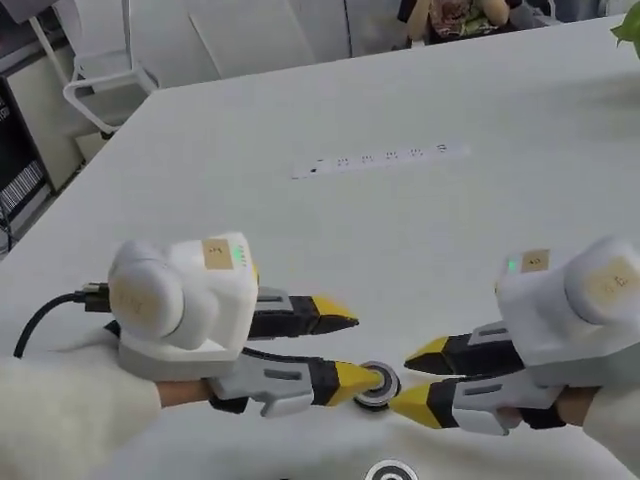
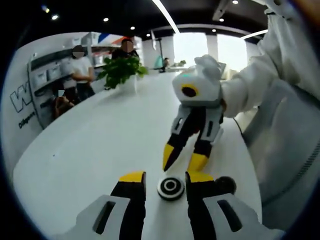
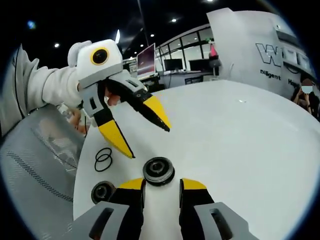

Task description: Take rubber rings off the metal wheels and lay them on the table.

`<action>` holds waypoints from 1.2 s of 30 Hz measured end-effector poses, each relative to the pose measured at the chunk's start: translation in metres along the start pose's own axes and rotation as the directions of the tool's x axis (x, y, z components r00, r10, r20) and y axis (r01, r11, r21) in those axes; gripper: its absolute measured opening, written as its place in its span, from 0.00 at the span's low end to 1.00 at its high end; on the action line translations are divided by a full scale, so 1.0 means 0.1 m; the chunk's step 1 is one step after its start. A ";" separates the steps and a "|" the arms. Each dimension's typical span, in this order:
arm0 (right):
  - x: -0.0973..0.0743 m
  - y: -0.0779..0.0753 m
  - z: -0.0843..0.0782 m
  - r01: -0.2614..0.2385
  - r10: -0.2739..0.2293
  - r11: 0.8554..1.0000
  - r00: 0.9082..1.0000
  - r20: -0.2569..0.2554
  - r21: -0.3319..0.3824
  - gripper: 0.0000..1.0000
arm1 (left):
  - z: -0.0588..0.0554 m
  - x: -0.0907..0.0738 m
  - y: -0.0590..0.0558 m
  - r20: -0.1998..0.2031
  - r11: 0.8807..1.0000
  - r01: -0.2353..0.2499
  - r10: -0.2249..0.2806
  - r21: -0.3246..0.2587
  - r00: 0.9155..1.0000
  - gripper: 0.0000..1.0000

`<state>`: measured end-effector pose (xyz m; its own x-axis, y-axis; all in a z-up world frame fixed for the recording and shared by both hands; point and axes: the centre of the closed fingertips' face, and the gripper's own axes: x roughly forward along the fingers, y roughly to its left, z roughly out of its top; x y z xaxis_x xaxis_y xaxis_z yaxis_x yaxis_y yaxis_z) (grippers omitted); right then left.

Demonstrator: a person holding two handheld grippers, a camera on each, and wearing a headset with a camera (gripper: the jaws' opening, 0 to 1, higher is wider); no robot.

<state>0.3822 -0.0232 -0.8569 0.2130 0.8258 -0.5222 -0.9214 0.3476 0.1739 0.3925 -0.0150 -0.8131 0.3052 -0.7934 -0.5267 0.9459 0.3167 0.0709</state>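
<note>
Slippage threatens: left tongs (image 3: 148, 141) and right tongs (image 2: 182, 164), both released, flank the metal wheel (image 1: 375, 385); a poor pinch may flick it off the surface (image 1: 420, 230).

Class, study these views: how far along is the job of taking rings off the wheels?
Done: two rubber rings lie loose on the table. In hand: the left gripper and right gripper, both with jaws open, flank one metal wheel, neither clamping it. Left: that wheel and a second wheel beside it; whether either wears a ring is unclear.
</note>
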 end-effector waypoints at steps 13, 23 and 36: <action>0.05 0.02 -0.04 -0.024 0.023 1.000 0.999 -0.024 -0.018 0.23 | -0.19 0.17 -0.05 -0.049 0.999 0.029 -0.031 -0.040 0.998 0.23; 0.07 0.02 -0.03 -0.035 0.034 0.999 0.999 -0.025 -0.036 0.21 | -0.28 0.19 -0.05 -0.071 0.997 0.023 -0.027 -0.068 0.997 0.15; 0.06 0.07 -0.05 -0.058 0.055 0.995 0.998 -0.039 -0.078 0.17 | -0.30 0.18 -0.09 -0.057 0.996 0.025 -0.030 -0.090 0.998 0.14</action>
<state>0.3754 -0.0180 -0.8629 0.1491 0.8257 -0.5441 -0.9546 0.2637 0.1386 0.3864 -0.0171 -0.8485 0.2695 -0.7719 -0.5758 0.9394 0.3422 -0.0190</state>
